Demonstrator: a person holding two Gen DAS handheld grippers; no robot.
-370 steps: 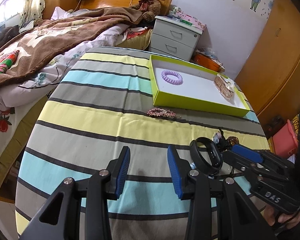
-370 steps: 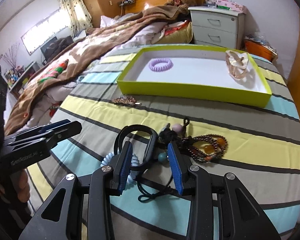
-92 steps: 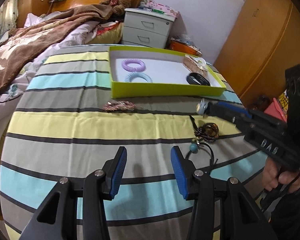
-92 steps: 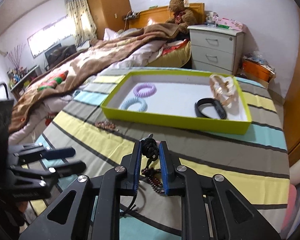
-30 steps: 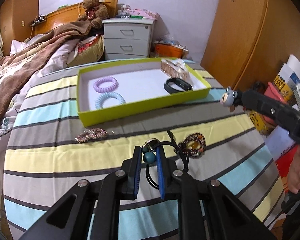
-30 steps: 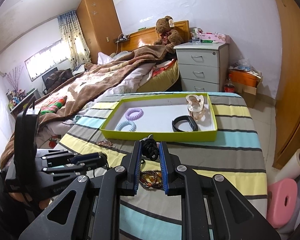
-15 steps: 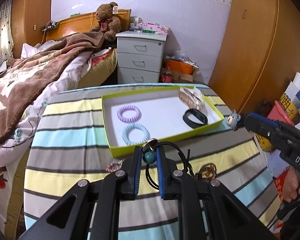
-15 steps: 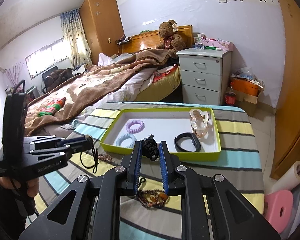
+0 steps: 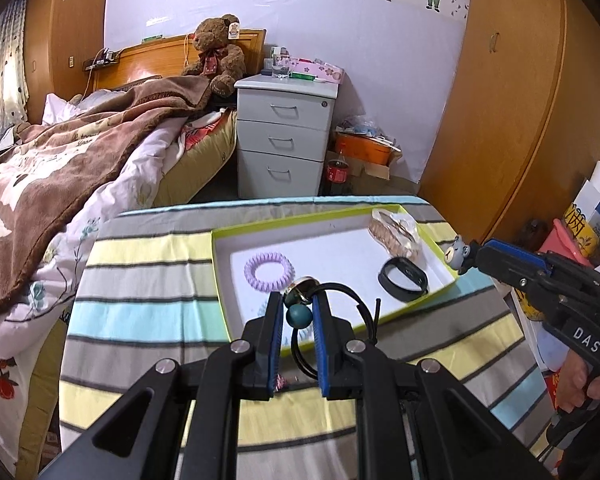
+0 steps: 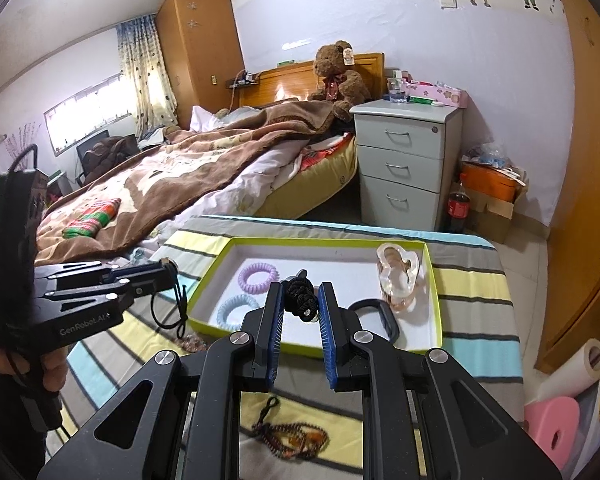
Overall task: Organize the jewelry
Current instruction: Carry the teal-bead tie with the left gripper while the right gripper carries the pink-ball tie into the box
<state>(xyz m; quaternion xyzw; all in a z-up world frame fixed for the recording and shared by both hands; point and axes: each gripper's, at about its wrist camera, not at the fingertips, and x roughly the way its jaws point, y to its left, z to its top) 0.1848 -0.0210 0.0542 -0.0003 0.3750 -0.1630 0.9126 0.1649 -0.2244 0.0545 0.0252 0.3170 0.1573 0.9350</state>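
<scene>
- Striped cloth (image 9: 148, 280) in yellow, grey and light blue over the table, bedroom all around: bed with brown blanket (image 10: 204, 160) off to the left, grey drawer unit (image 10: 404, 160) past the far edge, teddy bear (image 9: 218, 54) up by the headboard, wooden wardrobe (image 9: 508, 112) to the right.
- Left gripper (image 9: 296, 312) nearly closed, clamped on a black hair tie with teal bead (image 9: 299, 315); cord loop hanging out to the right of the fingers, gold charm poking up just above the bead. Held up above the near edge of the tray.
- Right gripper (image 10: 300, 308) also pinched tight, on a black knotted hair tie (image 10: 300, 298); from the left camera, a little grey bear charm (image 9: 456, 254) sticking out at its tips, just off the tray's right rim.
- Beaded bracelet (image 10: 296, 438) lying on the yellow stripe, close in, under the right gripper.
- Green tray (image 10: 434, 280) further out, white inside: purple spiral tie (image 9: 269, 271), blue spiral tie (image 10: 236, 312), black band (image 9: 403, 279), clear pinkish hair claw (image 10: 398, 276) at the far right corner.
- Blue spiral mostly hidden behind the left fingers in the left view.
</scene>
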